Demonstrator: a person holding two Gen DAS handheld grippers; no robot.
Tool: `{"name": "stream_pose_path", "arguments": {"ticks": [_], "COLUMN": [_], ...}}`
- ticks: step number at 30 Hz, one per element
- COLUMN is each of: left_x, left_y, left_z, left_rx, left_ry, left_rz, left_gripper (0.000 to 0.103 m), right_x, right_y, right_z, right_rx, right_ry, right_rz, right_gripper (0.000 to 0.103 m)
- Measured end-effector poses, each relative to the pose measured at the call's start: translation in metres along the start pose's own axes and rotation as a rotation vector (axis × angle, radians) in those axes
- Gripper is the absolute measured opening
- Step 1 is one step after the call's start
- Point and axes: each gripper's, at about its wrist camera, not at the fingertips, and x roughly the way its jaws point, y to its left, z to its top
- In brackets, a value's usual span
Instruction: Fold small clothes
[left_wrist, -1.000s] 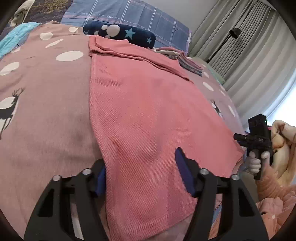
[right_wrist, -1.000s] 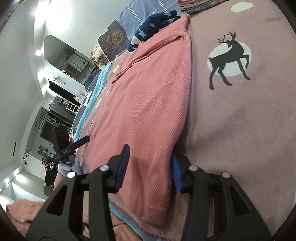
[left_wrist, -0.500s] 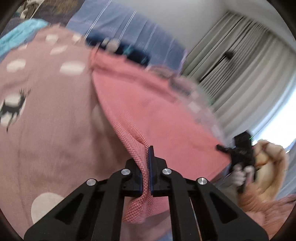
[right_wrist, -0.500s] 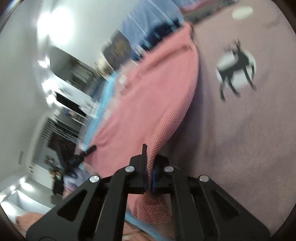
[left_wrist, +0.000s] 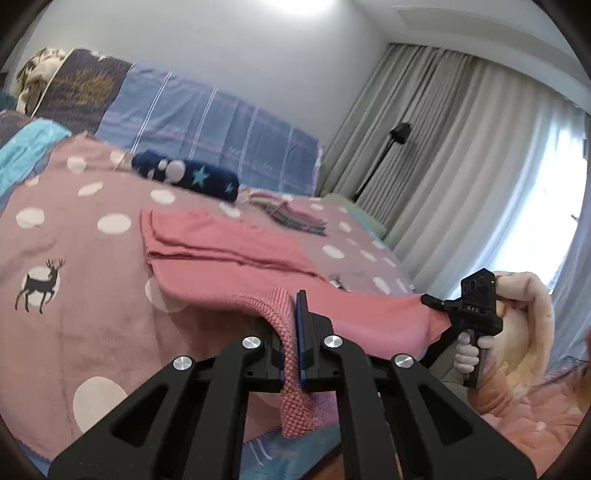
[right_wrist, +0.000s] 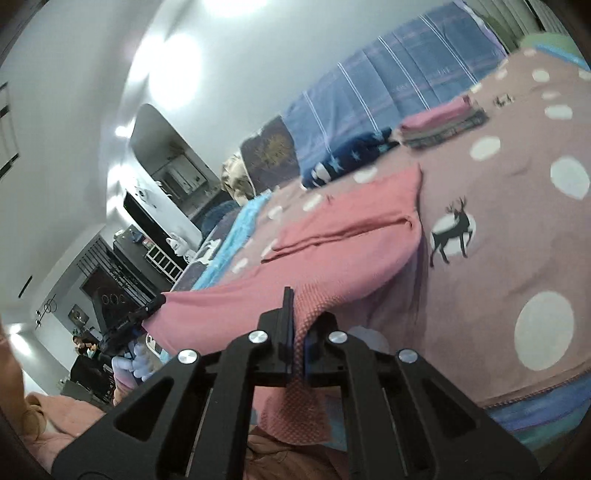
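Note:
A coral pink knit garment (left_wrist: 221, 251) lies on the bed, its far end folded, its near hem lifted off the blanket. My left gripper (left_wrist: 293, 332) is shut on the hem's left corner. My right gripper (right_wrist: 295, 332) is shut on the hem's right corner; the same pink garment (right_wrist: 351, 236) stretches between the two. The right gripper also shows in the left wrist view (left_wrist: 436, 304), and the left gripper in the right wrist view (right_wrist: 153, 306), each pinching its corner.
The pink blanket with white dots and deer (left_wrist: 74, 314) covers the bed. A navy star-print roll (left_wrist: 184, 177) and a stack of folded clothes (left_wrist: 291, 218) lie near the blue striped pillows (left_wrist: 207, 129). A floor lamp (left_wrist: 399, 133) stands by grey curtains.
Both grippers closed on the near hem corners and lifted them up off the blanket; the garment now hangs stretched between them.

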Motion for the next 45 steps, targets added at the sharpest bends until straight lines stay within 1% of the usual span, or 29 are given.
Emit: {"name": "stream_pose_path", "arguments": {"ticks": [2, 4, 7, 10, 12, 16, 20, 22, 24, 26, 28, 29, 30, 32, 34, 35, 38, 39, 40, 41, 42, 43, 45], "left_x": [0.016, 0.025, 0.045, 0.062, 0.076, 0.105, 0.154, 0.184, 0.207, 0.236, 0.254, 0.260, 0.259, 0.249, 0.241, 0.236, 0.226, 0.226, 0.225, 0.225, 0.226, 0.226, 0.225], "left_y": [0.010, 0.015, 0.023, 0.029, 0.033, 0.048, 0.083, 0.107, 0.125, 0.149, 0.168, 0.178, 0.182, 0.182, 0.179, 0.175, 0.165, 0.162, 0.160, 0.159, 0.160, 0.160, 0.162], "left_z": [0.004, 0.009, 0.028, 0.047, 0.065, 0.096, 0.123, 0.128, 0.123, 0.111, 0.099, 0.091, 0.090, 0.093, 0.095, 0.094, 0.086, 0.083, 0.080, 0.077, 0.076, 0.076, 0.086], "left_rx": [-0.016, -0.011, -0.004, 0.007, 0.027, 0.045, 0.013, -0.003, -0.012, -0.031, -0.061, -0.088, -0.109, -0.121, -0.107, -0.103, -0.099, -0.096, -0.094, -0.095, -0.108, -0.117, -0.157], "left_ry": [0.010, 0.008, 0.008, 0.010, 0.007, 0.013, 0.038, 0.062, 0.091, 0.146, 0.198, 0.221, 0.221, 0.199, 0.197, 0.203, 0.225, 0.241, 0.259, 0.284, 0.300, 0.298, 0.270], "left_rz": [0.022, 0.038, 0.067, 0.090, 0.119, 0.159, 0.234, 0.284, 0.321, 0.372, 0.403, 0.396, 0.378, 0.352, 0.356, 0.349, 0.308, 0.301, 0.303, 0.306, 0.296, 0.290, 0.253], "left_gripper": [0.004, 0.004, 0.004, 0.004, 0.004, 0.004, 0.004, 0.005, 0.004, 0.004, 0.004, 0.004, 0.005, 0.007, 0.018, 0.020, 0.020, 0.020, 0.012, 0.006, 0.004, 0.004, 0.004], "right_x": [0.014, 0.024, 0.039, 0.059, 0.074, 0.107, 0.154, 0.185, 0.213, 0.241, 0.251, 0.252, 0.250, 0.240, 0.227, 0.218, 0.198, 0.194, 0.195, 0.195, 0.195, 0.195, 0.193], "right_y": [-0.005, -0.005, -0.004, -0.006, -0.011, -0.030, -0.062, -0.086, -0.107, -0.129, -0.143, -0.148, -0.149, -0.149, -0.144, -0.140, -0.130, -0.127, -0.123, -0.121, -0.119, -0.118, -0.120], "right_z": [0.008, 0.018, 0.041, 0.064, 0.081, 0.113, 0.144, 0.153, 0.155, 0.149, 0.144, 0.141, 0.140, 0.140, 0.138, 0.134, 0.121, 0.117, 0.117, 0.114, 0.114, 0.117, 0.132], "right_rx": [0.018, 0.006, -0.035, -0.051, -0.053, -0.033, 0.017, 0.037, 0.051, 0.076, 0.091, 0.096, 0.098, 0.096, 0.082, 0.069, 0.042, 0.031, 0.023, 0.016, 0.017, 0.023, 0.069], "right_ry": [-0.005, -0.017, -0.044, -0.055, -0.055, -0.043, -0.013, 0.019, 0.058, 0.120, 0.154, 0.161, 0.163, 0.172, 0.172, 0.174, 0.195, 0.211, 0.224, 0.237, 0.237, 0.223, 0.172], "right_rz": [0.003, -0.016, -0.080, -0.112, -0.136, -0.172, -0.202, -0.233, -0.262, -0.295, -0.295, -0.281, -0.269, -0.255, -0.256, -0.257, -0.249, -0.250, -0.250, -0.245, -0.234, -0.217, -0.150], "right_gripper": [0.004, 0.004, 0.004, 0.004, 0.004, 0.005, 0.005, 0.005, 0.006, 0.009, 0.010, 0.010, 0.010, 0.015, 0.028, 0.031, 0.031, 0.030, 0.016, 0.006, 0.004, 0.004, 0.004]}}
